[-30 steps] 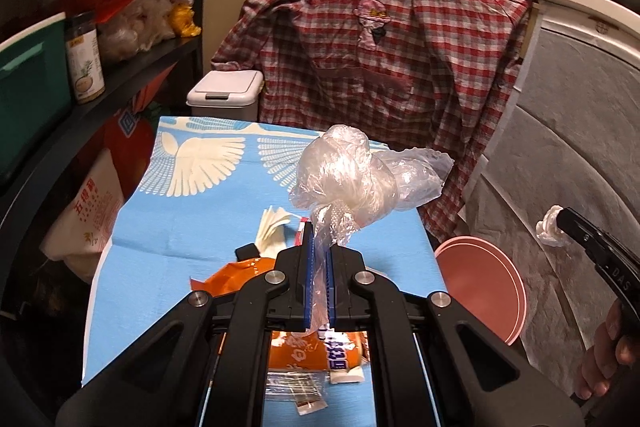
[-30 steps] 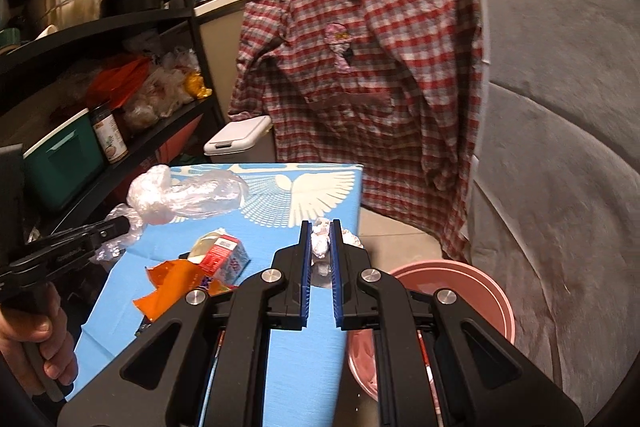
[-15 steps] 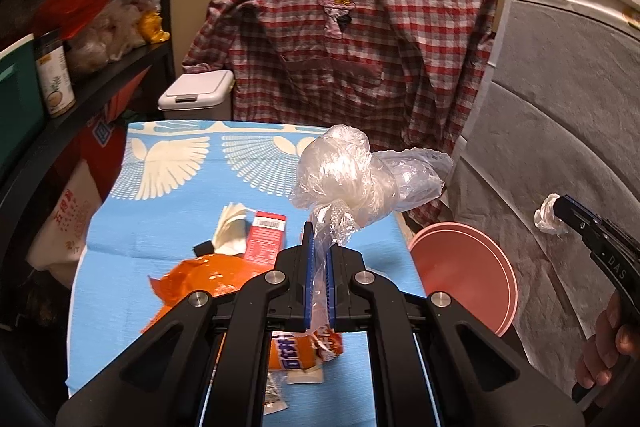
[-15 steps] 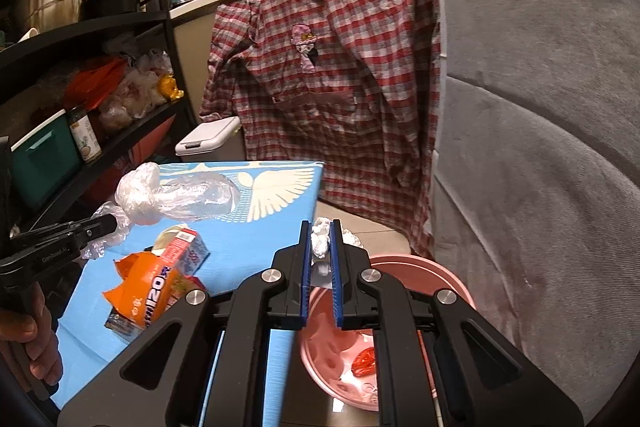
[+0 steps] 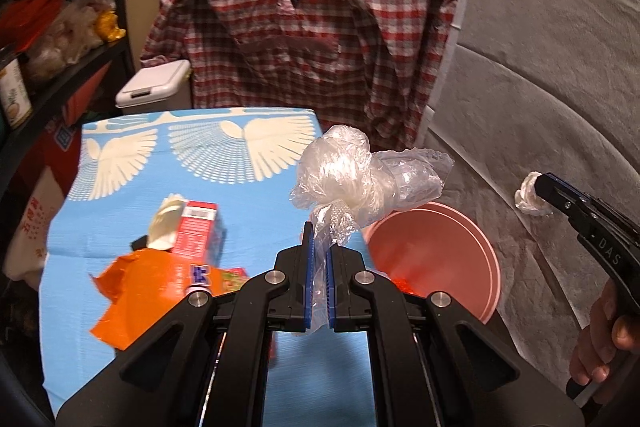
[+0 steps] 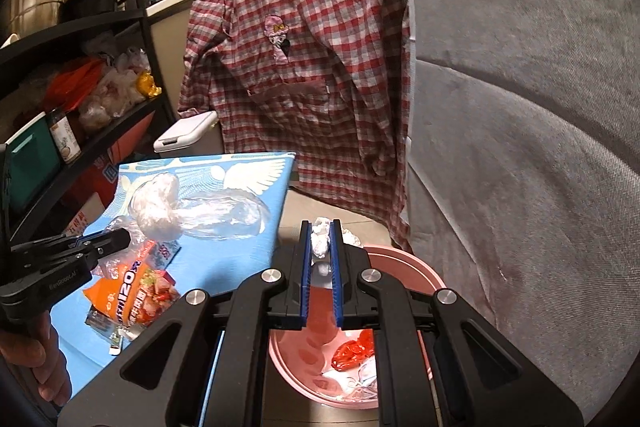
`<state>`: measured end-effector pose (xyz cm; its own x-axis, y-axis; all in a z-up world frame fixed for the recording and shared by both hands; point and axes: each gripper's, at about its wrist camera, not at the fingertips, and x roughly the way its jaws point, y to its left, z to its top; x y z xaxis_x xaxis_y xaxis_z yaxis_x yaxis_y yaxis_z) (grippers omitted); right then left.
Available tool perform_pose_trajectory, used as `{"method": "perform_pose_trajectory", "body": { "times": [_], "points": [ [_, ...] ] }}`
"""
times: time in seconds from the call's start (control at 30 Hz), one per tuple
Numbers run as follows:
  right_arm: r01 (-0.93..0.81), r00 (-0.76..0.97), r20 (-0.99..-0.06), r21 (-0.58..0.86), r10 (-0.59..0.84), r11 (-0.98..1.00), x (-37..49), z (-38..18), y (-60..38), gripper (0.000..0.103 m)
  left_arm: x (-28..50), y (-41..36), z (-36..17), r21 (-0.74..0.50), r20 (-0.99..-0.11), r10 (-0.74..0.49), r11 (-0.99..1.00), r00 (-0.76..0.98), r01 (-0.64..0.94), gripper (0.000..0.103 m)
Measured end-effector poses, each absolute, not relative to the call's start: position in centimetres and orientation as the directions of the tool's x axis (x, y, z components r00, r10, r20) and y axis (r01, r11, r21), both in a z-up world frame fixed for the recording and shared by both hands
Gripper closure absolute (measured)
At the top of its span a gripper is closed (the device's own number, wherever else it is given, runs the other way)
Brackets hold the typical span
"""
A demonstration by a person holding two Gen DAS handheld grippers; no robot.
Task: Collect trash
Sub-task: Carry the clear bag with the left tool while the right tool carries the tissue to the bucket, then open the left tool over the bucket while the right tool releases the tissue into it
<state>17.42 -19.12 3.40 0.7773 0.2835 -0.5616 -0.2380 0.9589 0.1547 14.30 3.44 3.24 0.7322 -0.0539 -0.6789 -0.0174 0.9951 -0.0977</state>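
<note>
My left gripper [image 5: 318,239] is shut on a crumpled clear plastic bag [image 5: 360,179], held over the table's right edge beside the pink basin [image 5: 452,247]. From the right wrist view the same bag [image 6: 192,207] hangs from the left gripper [image 6: 120,239]. My right gripper [image 6: 321,233] is shut on a small white paper wad [image 6: 320,239] above the pink basin [image 6: 408,263] on the floor. That wad [image 5: 530,195] also shows at the right gripper's tip [image 5: 540,187]. A red wrapper [image 6: 352,351] lies in the basin. An orange snack bag [image 5: 148,287] and a red carton [image 5: 196,231] lie on the blue table [image 5: 120,187].
A checked shirt [image 5: 320,27] hangs behind the table. A white lidded bin [image 5: 154,89] stands at the back left by dark shelves [image 6: 80,27] with jars and bags. A grey padded wall [image 6: 520,147] fills the right. A person's hand [image 5: 604,355] grips the right handle.
Both grippers have moved right and down toward the pink basin, each keeping its hold. The basin's inside with the red wrapper has come into the right wrist view.
</note>
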Motion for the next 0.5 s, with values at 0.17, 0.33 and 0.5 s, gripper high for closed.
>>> {"method": "perform_pose_trajectory", "body": {
  "times": [0.17, 0.33, 0.5],
  "points": [
    [-0.217, 0.776, -0.571, 0.154, 0.266, 0.964, 17.9, 2.8, -20.4, 0.094, 15.3, 1.4, 2.3, -0.105, -0.697, -0.078, 0.994, 0.713, 0.006, 0.098],
    [-0.187, 0.766, -0.594, 0.159, 0.245, 0.969, 18.5, 1.8, -21.3, 0.094, 16.4, 0.1, 1.4, -0.118, -0.713, -0.096, 0.993, 0.694, 0.016, 0.098],
    [-0.174, 0.76, -0.605, 0.162, 0.237, 0.971, 18.7, 1.3, -21.7, 0.094, 17.3, -1.1, 0.5, -0.131, -0.732, -0.115, 0.991, 0.672, 0.027, 0.098]
  ]
}}
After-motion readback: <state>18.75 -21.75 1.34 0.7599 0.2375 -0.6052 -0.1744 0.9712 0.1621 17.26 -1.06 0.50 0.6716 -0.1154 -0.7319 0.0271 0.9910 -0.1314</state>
